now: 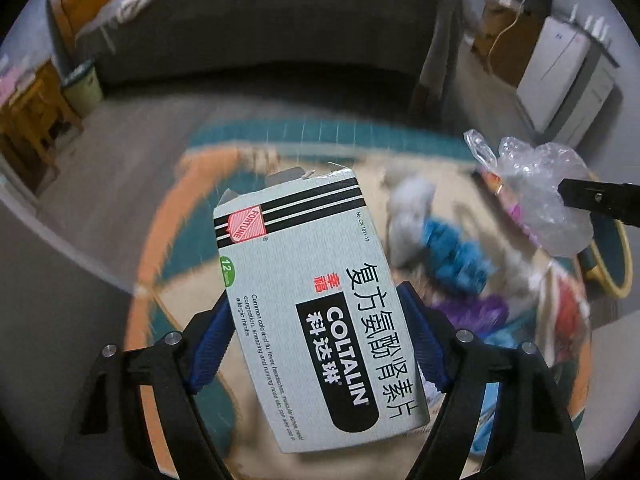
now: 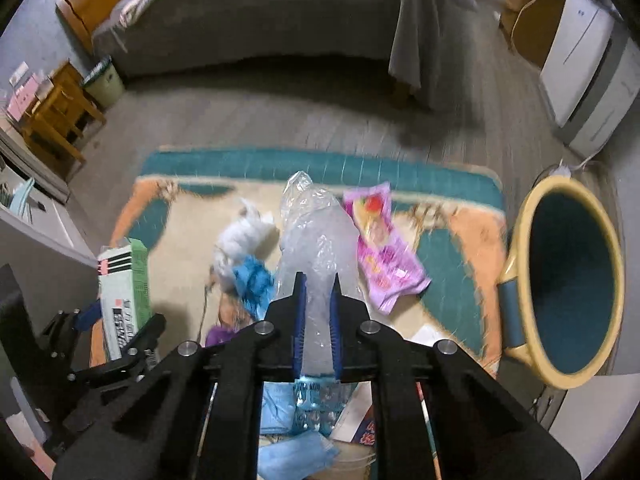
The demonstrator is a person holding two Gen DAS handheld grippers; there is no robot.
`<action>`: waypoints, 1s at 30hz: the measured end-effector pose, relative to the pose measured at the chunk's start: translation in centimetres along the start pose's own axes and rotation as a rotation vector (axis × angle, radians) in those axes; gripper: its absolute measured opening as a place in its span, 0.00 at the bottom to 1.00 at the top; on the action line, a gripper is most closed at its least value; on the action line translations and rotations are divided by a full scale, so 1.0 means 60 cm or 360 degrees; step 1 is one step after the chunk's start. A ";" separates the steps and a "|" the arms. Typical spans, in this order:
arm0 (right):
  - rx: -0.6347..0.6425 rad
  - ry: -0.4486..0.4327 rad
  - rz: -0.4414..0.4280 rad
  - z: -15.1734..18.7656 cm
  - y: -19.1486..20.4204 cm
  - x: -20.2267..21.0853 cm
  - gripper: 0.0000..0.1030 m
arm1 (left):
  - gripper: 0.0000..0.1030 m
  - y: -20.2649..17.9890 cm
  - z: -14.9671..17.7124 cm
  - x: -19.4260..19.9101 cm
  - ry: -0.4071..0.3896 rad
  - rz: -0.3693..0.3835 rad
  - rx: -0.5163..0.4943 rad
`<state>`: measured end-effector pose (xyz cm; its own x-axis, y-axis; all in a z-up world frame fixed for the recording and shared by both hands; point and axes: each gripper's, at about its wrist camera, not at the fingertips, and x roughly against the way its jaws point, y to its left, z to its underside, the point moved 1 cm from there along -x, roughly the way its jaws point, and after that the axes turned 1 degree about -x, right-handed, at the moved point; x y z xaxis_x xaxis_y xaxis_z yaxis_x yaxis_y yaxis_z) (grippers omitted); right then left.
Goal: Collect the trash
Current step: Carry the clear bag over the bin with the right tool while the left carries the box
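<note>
My left gripper point(image 1: 316, 300) is shut on a grey-white Coltalin medicine box point(image 1: 308, 300) and holds it above the rug. The box also shows in the right wrist view point(image 2: 122, 292), at the left. My right gripper point(image 2: 318, 284) is shut on a crumpled clear plastic bottle point(image 2: 316, 236) and holds it up; the bottle shows in the left wrist view point(image 1: 540, 196) at the right. On the rug lie a pink snack wrapper point(image 2: 384, 244), a white tissue wad point(image 2: 240, 240) and a blue crumpled piece point(image 2: 252, 280).
A yellow bin with a teal inside point(image 2: 568, 280) stands at the right on the floor beside the teal-orange rug point(image 2: 320, 164). A bed point(image 2: 256, 20) is behind. Blue masks and papers point(image 2: 296, 452) lie below my right gripper. A small green bin point(image 2: 102, 80) stands far left.
</note>
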<state>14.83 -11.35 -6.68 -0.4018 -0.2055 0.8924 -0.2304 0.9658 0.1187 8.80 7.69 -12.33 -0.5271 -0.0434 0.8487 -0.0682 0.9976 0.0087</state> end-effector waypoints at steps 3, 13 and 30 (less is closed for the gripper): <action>-0.0068 -0.0124 -0.0002 -0.013 -0.015 0.033 0.10 | 0.76 -0.005 -0.022 0.029 -0.0126 -0.0019 -0.0091; -0.0186 -0.0407 0.0046 -0.042 -0.071 0.101 0.10 | 0.76 -0.055 -0.065 0.094 -0.0436 0.0014 -0.0310; -0.0185 -0.0485 0.0061 -0.035 -0.131 0.136 0.10 | 0.77 -0.122 -0.067 0.127 -0.0574 0.0098 -0.0460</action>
<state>15.21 -20.31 0.55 -0.6589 -0.1895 0.7280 -0.1142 0.9817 0.1523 8.70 0.26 -3.76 -0.7871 0.0516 0.6146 0.1845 0.9706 0.1548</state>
